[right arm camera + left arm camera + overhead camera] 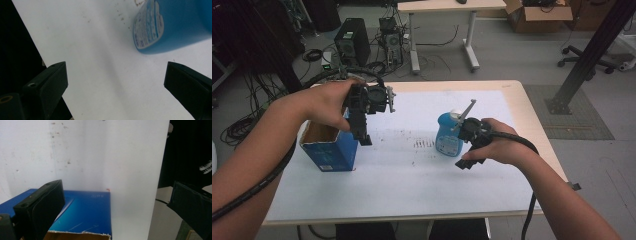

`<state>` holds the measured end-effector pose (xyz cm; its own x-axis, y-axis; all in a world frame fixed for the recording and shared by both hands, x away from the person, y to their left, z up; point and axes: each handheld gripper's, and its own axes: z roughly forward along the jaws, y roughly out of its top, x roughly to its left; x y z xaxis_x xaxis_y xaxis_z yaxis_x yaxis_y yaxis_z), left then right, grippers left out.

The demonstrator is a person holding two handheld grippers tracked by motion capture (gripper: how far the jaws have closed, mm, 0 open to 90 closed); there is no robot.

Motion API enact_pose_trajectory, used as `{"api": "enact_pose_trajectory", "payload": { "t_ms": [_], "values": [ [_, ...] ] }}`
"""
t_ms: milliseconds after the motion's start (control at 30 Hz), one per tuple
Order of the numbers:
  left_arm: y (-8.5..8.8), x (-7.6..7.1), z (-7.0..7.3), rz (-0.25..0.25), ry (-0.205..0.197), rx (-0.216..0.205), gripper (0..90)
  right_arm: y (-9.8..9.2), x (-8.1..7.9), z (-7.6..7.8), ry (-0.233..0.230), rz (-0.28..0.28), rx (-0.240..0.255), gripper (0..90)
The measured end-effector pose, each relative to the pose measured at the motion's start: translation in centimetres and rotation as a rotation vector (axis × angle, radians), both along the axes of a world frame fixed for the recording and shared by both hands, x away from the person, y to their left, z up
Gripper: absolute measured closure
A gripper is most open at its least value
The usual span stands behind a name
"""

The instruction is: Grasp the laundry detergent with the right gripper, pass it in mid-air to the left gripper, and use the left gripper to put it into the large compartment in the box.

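The blue bottle [449, 135] is seen standing upright on the white worktop [412, 185], its long axis vertical and its pale cap uppermost, just beside the right gripper [468, 163] and at about eleven o'clock from it in the high view. In the right gripper view the bottle [172, 27] lies at about one o'clock from the jaws, ahead of them and apart; nothing is touched. The right hand [497, 145] is judged clearly the nearer of the two, so the coming reach would seem to fall to it: a short advance toward one o'clock, with the jaws brought around the bottle's upright body.

The right jaws are spread wide and are empty, with bare worktop between them. The left gripper [362, 132] is held above the open-topped blue box [329, 150], which stands at about nine o'clock from the bottle, well apart. Its jaws are likewise parted and nothing is held; in the left gripper view the box [85, 212] is seen below them.
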<state>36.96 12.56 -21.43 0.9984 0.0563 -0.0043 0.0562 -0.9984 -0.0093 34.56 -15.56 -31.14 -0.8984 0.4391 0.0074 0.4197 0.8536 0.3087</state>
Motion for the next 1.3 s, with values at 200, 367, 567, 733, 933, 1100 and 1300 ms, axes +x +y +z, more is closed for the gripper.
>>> {"api": "enact_pose_trajectory", "payload": {
  "t_ms": [200, 367, 567, 733, 933, 1100, 1300],
  "values": [
    [0.1, 0.0, -0.3, 0.005, 0.005, -0.015, 0.3, -1.8, -0.1, -0.8, 0.0, -0.03, 0.03, 5.0],
    [0.2, 0.2, -0.5, 0.008, 0.012, -0.008, 0.4, -3.3, 0.3, -1.7, -0.005, -0.061, 0.038, 5.2],
    [0.0, 0.1, -0.6, 0.0, 0.016, 0.01, 0.4, -4.6, 1.0, -2.3, -0.02, -0.097, 0.08, 5.1],
    [0.1, 0.2, -0.6, 0.005, 0.013, 0.014, 0.4, -5.1, 1.4, -3.1, -0.022, -0.1, 0.105, 5.2],
    [0.1, 0.1, -0.6, 0.003, 0.015, 0.021, 0.4, -5.4, 1.6, -3.8, -0.022, -0.105, 0.127, 5.1],
    [0.0, 0.0, -0.5, 0.003, 0.012, 0.017, 0.4, -5.8, 1.9, -4.3, -0.033, -0.1, 0.166, 5.0],
    [-0.2, 0.0, -0.6, -0.002, 0.013, 0.016, 0.4, -6.2, 2.3, -4.9, -0.059, -0.118, 0.219, 4.9]
  ]
}}
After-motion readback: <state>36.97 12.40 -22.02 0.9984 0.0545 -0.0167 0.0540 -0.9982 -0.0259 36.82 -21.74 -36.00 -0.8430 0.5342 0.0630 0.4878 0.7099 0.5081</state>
